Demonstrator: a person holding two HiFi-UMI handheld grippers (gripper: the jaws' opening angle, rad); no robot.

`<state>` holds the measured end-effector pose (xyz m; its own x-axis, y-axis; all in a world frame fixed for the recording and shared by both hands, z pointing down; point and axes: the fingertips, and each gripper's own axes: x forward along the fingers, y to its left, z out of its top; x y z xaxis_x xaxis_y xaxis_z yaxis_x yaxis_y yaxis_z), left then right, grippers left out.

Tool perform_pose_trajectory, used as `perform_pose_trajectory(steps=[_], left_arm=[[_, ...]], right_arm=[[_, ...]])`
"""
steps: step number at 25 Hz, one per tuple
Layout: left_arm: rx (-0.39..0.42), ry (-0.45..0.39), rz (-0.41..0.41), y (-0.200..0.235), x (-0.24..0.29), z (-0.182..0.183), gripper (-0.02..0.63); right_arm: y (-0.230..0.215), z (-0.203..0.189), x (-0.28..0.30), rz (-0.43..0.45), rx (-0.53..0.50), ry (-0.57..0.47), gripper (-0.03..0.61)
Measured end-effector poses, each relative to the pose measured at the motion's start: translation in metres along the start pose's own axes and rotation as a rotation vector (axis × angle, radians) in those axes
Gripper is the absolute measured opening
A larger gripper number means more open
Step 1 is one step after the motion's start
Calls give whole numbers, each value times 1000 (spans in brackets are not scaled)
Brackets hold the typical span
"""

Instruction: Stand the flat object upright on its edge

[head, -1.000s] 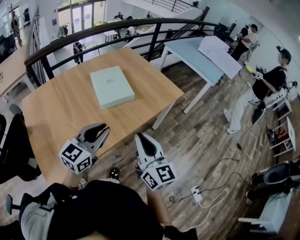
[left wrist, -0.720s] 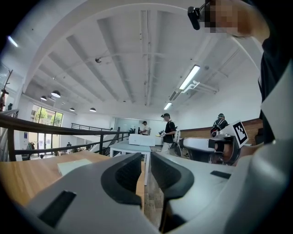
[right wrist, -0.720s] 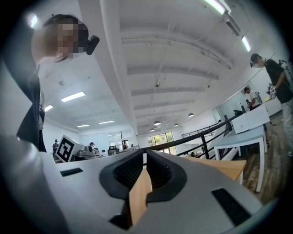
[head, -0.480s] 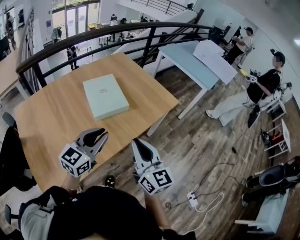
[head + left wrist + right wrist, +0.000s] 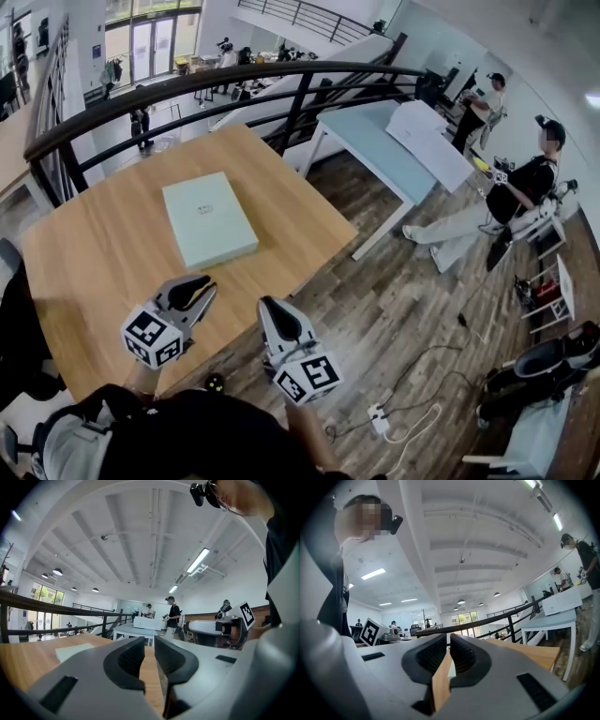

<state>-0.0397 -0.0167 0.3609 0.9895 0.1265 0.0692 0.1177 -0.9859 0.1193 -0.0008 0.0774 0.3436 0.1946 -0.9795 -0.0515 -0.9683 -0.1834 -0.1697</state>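
Observation:
A flat pale green box (image 5: pixel 208 218) lies on its broad face in the middle of the wooden table (image 5: pixel 94 253). My left gripper (image 5: pixel 201 288) hovers over the table's near edge, short of the box, its jaws almost together with only a thin slit and nothing between them. My right gripper (image 5: pixel 265 307) hangs just off the table's near right edge, shut and empty. In the left gripper view the left gripper (image 5: pixel 149 644) points along the tabletop, and the box (image 5: pixel 75 651) shows low at the left. The right gripper (image 5: pixel 449 641) looks across the table's edge (image 5: pixel 534 654).
A black railing (image 5: pixel 187 89) curves behind the table. A light blue table (image 5: pixel 375 141) with white sheets stands at the back right. People sit and stand at the right (image 5: pixel 520 183). A cable and power strip (image 5: pixel 380 419) lie on the wooden floor.
The head view has shifted a little, so the table and box sit slightly lower and more to the left. Both grippers keep their places near the table's front edge, and the box has not moved.

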Motion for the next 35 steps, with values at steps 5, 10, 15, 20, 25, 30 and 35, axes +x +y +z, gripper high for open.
perform_pose_trajectory(steps=[5, 10, 15, 20, 25, 30, 35], left_arm=[[-31, -9, -5, 30, 6, -1, 74], [-18, -9, -6, 57, 16, -4, 74], [-38, -24, 20, 92, 12, -2, 74], [-81, -26, 48, 118, 8, -11, 74], [-71, -18, 73, 127, 8, -14, 74], [-38, -31, 130, 123, 1, -16, 74], [-63, -32, 271, 118, -9, -26, 74]], right_arm=[[-6, -3, 28, -19, -12, 21, 34], [-20, -1, 58, -44, -48, 28, 34], [-15, -3, 96, -18, -48, 45, 34], [-18, -9, 121, -5, -54, 57, 34], [-21, -17, 127, 8, -60, 66, 34], [-24, -25, 127, 62, -71, 61, 34], [-33, -33, 131, 184, -42, 64, 34]])
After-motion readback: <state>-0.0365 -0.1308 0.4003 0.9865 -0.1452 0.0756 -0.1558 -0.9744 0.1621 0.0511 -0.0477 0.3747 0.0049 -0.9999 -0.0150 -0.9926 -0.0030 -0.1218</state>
